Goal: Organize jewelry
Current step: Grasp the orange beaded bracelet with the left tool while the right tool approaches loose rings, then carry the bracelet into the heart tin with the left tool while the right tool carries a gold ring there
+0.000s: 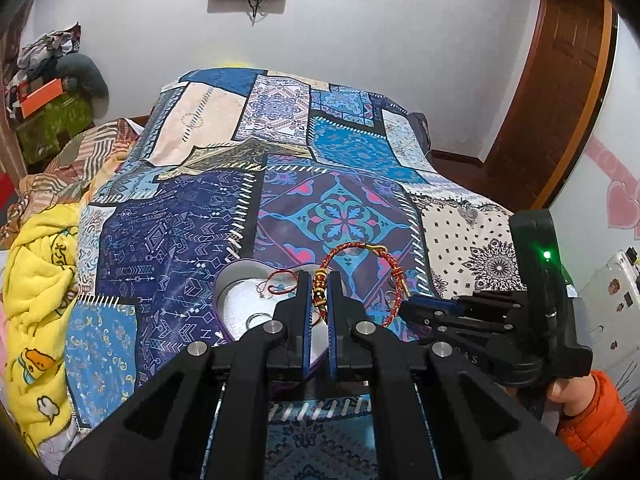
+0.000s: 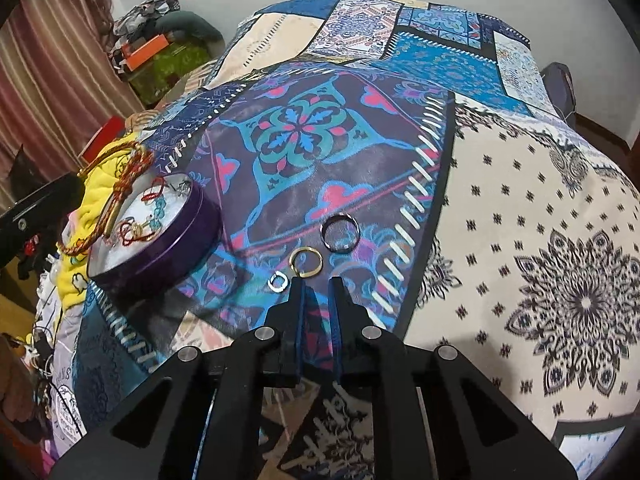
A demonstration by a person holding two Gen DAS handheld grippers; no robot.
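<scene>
- While the red-and-gold braided cord bracelet (image 1: pixel 332 264) is pinched by the left gripper (image 1: pixel 319 280) above the purple heart-shaped tin (image 1: pixel 240 304), nothing is released.
- Beside that tin, the right gripper (image 2: pixel 316 280) is pressed nearly together, empty, just before the gold metal ring (image 2: pixel 306 263).

A red-and-gold braided bracelet (image 1: pixel 362 276) hangs over the open purple heart-shaped tin (image 2: pixel 160 248); three rings (image 2: pixel 306 263) lie on the bedspread beside it.

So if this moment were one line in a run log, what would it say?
left gripper: shut on braided bracelet, above heart tin | right gripper: shut, empty, beside gold ring | dark ring, silver ring: on bedspread
</scene>
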